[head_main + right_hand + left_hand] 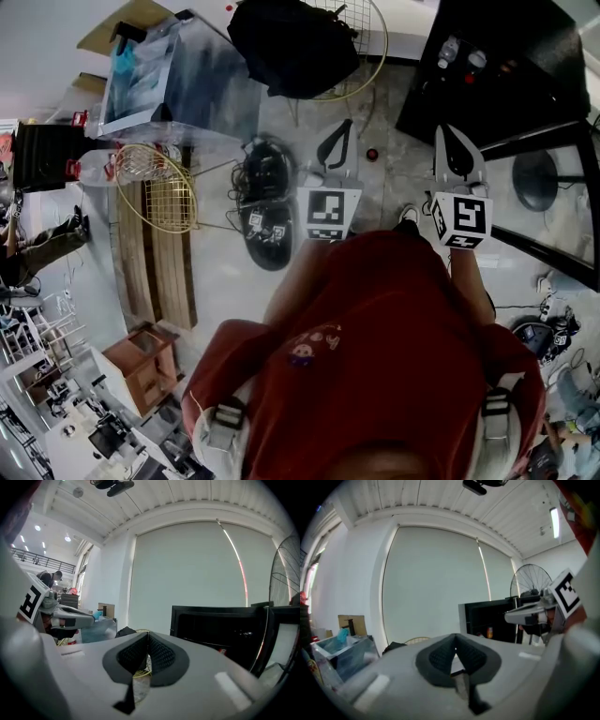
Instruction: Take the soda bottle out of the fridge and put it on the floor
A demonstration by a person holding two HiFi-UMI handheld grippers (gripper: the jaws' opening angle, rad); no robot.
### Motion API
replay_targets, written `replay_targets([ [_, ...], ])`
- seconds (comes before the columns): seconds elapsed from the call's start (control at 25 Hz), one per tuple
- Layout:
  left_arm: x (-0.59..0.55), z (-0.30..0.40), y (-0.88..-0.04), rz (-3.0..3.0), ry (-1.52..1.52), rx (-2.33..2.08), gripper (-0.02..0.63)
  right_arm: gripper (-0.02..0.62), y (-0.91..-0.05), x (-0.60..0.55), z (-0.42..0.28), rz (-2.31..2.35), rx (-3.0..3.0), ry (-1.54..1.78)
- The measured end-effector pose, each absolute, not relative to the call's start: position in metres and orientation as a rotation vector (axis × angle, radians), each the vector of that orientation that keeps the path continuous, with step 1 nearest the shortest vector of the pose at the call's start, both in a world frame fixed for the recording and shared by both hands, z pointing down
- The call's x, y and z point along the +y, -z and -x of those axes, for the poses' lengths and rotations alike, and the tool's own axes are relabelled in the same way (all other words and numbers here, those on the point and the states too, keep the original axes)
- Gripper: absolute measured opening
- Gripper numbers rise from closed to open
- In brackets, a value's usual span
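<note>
The black fridge (497, 66) stands ahead on the right, and it also shows in the left gripper view (492, 620) and the right gripper view (220, 625). Small bottles (450, 52) show in it; one looks orange (489, 632). Which is the soda bottle I cannot tell. My left gripper (342, 127) is held out over the floor, left of the fridge, its pads meeting at the tips (455, 637) with nothing between them. My right gripper (453, 136) is in front of the fridge, shut and empty (147, 635).
A clear plastic box (141, 75) stands at the far left. A black bag (291, 42) lies on a round wire frame. A wire basket (155, 187), wooden slats (155, 262) and a tangle of black cables (267, 211) lie on the floor. A fan's base (536, 178) is at the right.
</note>
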State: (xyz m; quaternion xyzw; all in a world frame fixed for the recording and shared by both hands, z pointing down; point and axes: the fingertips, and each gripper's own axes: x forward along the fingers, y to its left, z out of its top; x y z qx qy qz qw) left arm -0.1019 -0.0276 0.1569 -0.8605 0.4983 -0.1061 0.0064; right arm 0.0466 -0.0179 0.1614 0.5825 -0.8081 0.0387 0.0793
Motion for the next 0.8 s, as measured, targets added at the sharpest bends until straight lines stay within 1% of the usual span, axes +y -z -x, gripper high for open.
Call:
replay_targets([
  [0.8, -0.027, 0.094, -0.152, 2.692, 0.306, 1.526, 0.0, 0.002, -0.159, -0.013, -0.062, -1.808, -2.37, -0.119],
])
